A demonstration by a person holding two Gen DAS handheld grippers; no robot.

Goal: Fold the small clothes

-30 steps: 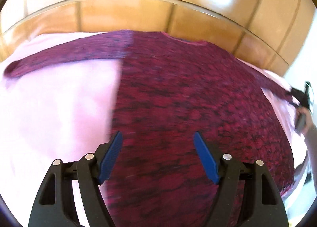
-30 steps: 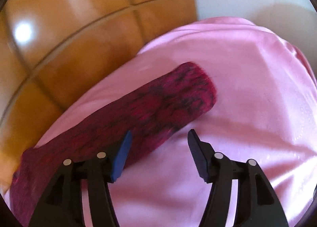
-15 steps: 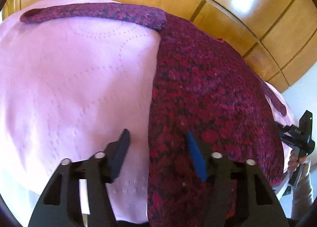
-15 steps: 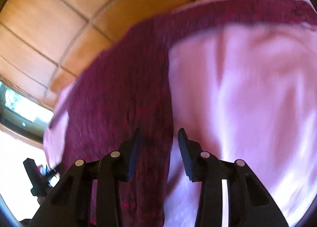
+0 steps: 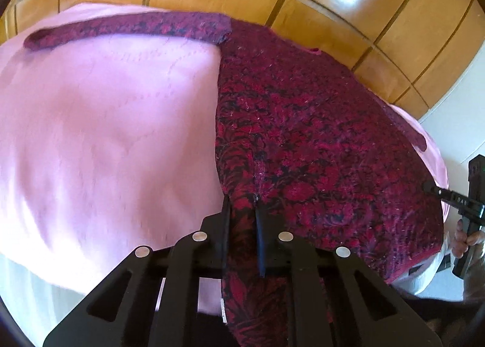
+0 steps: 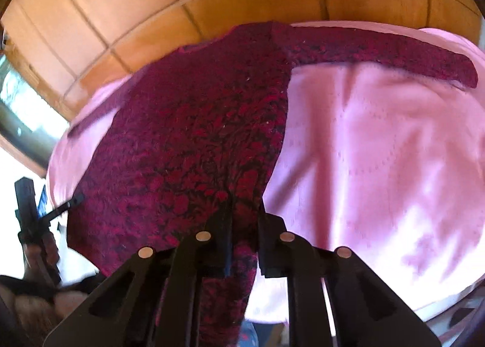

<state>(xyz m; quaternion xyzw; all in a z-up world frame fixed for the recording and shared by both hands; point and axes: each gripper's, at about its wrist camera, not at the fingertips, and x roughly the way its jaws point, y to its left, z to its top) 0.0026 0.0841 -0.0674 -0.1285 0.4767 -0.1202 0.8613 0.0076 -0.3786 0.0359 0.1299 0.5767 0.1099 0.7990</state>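
While closing, both hand-held grippers (image 5: 242,204) (image 6: 245,206) on sweater (image 5: 303,134) hem.

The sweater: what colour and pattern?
Sweater: dark red mottled with black, clearest in the left wrist view.

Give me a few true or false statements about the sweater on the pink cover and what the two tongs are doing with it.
1. The sweater is dark red with black flecks. True.
2. It lies on a pink cover. True.
3. The left tongs hang open above bare cover. False: they are closing on the sweater's bottom edge.
4. The right tongs grip a sleeve cuff. False: they are closing on the bottom edge.
5. Both sleeves are folded across the body. False: they lie spread outward.
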